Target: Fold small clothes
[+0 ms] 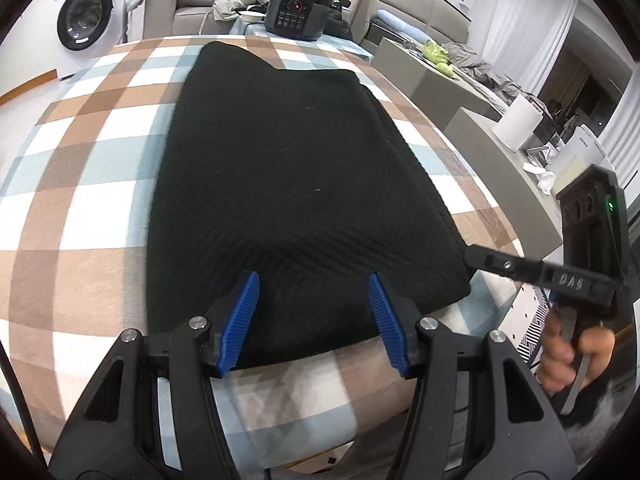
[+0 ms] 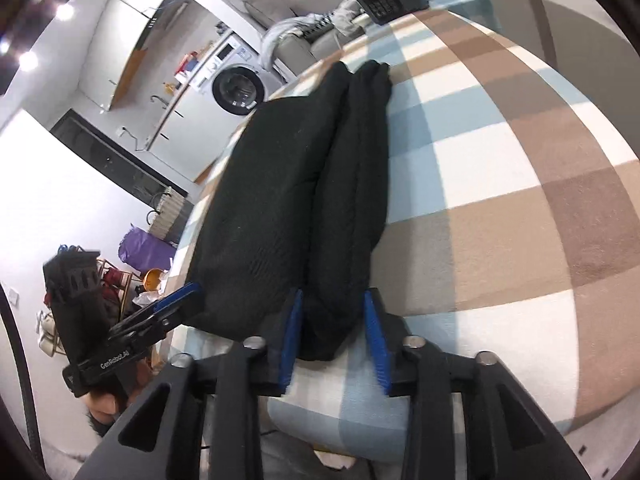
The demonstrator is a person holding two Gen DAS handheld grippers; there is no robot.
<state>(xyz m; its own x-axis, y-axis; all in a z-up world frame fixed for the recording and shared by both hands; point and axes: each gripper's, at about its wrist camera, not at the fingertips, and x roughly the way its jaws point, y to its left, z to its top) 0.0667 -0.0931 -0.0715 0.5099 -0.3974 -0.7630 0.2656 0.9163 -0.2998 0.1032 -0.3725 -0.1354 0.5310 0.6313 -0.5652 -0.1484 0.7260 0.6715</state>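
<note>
**Black knit garment folded on a checked cloth, right tool pinching its near corner**

A black ribbed-knit garment (image 1: 296, 184) lies folded into a thick, rounded slab in the middle of the left wrist view, on a tabletop covered by a soft checked cloth in brown, pale blue and white (image 1: 80, 184). Its surface shows fine diagonal ribbing; its far edge ends in two blunt lobes.

The left tool (image 1: 314, 320), black plastic with ridged blue pads, sits at the bottom centre of that view with its fingers spread, over the garment's near edge; the pads do not press the fabric.

In the right wrist view the garment (image 2: 280, 184) runs from bottom centre toward the upper middle as two long, plump folds side by side. The right tool (image 2: 334, 340) is pressed together on the near end of the right-hand fold, the blue pads squeezing the cloth between them.

A black round electric cooker with a button panel (image 1: 300, 10) stands beyond the garment at top centre of the left wrist view, and a white front-loading washing machine (image 1: 86, 20) sits upper left.
</note>
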